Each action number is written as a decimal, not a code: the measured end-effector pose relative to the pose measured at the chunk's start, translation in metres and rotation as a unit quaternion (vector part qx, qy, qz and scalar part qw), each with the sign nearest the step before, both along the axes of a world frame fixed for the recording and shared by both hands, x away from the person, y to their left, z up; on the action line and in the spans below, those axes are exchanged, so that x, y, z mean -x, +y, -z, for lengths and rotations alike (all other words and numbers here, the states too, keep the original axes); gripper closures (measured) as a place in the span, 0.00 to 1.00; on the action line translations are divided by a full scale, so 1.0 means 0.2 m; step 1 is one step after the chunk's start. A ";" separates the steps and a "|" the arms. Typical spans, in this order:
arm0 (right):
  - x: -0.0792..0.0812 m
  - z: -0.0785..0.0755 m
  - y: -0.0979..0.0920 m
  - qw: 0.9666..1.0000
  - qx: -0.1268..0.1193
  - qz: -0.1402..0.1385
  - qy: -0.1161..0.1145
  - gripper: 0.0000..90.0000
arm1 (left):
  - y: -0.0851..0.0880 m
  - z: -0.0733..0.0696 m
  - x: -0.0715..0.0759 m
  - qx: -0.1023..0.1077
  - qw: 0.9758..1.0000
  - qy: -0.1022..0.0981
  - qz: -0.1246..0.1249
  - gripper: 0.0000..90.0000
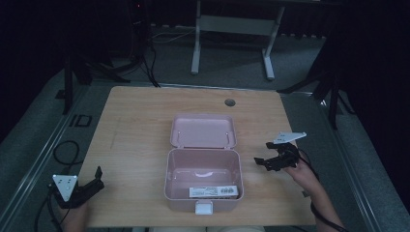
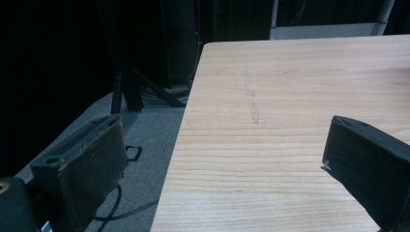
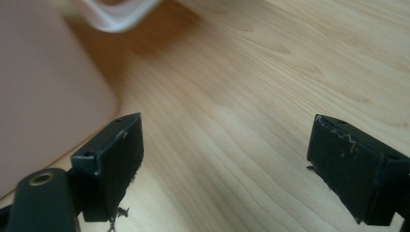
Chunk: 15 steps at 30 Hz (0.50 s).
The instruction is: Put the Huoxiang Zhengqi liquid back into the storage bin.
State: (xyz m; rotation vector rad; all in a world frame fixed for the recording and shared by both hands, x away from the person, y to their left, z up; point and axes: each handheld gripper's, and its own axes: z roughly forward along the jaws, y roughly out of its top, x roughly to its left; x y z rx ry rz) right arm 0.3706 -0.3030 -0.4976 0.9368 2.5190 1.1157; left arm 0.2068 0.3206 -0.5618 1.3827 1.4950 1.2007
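The right hand-held gripper (image 1: 262, 153) hovers just beside the right wall of the pink box (image 1: 203, 181), its jaws spread wide with nothing between them. The left hand-held gripper (image 1: 100, 176) sits at the desk's (image 1: 135, 125) near left corner, well apart from the box, jaws likewise spread and empty. The box stands open mid-desk, lid (image 1: 203, 131) laid back, a labelled packet (image 1: 213, 191) inside against its front wall.

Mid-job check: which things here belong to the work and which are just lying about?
In play:
- open pink plastic box with hinged lid
- white labelled packet inside it
- right tongs, open beside the box
- left tongs, open

Lying about:
- round cable hole in wooden table
- white desk frame behind
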 end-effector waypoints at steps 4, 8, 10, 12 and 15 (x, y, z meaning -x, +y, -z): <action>0.01 0.09 -0.04 0.998 -0.025 0.049 -0.026 0.14 | 0.00 0.00 0.00 0.001 1.000 -0.001 0.000 0.02; 0.02 0.14 -0.08 0.995 -0.027 0.083 -0.047 0.14 | 0.00 0.00 0.00 0.001 1.000 -0.001 0.001 0.02; 0.04 0.18 -0.10 0.993 -0.031 0.105 -0.054 0.14 | 0.00 0.00 0.00 0.001 1.000 -0.001 0.001 0.02; 0.05 0.21 -0.12 0.990 -0.035 0.119 -0.063 0.14 | 0.00 0.00 0.00 0.001 1.000 -0.001 0.002 0.02; 0.07 0.23 -0.14 0.985 -0.036 0.147 -0.080 0.14 | 0.00 0.00 0.00 0.001 1.000 -0.001 0.002 0.02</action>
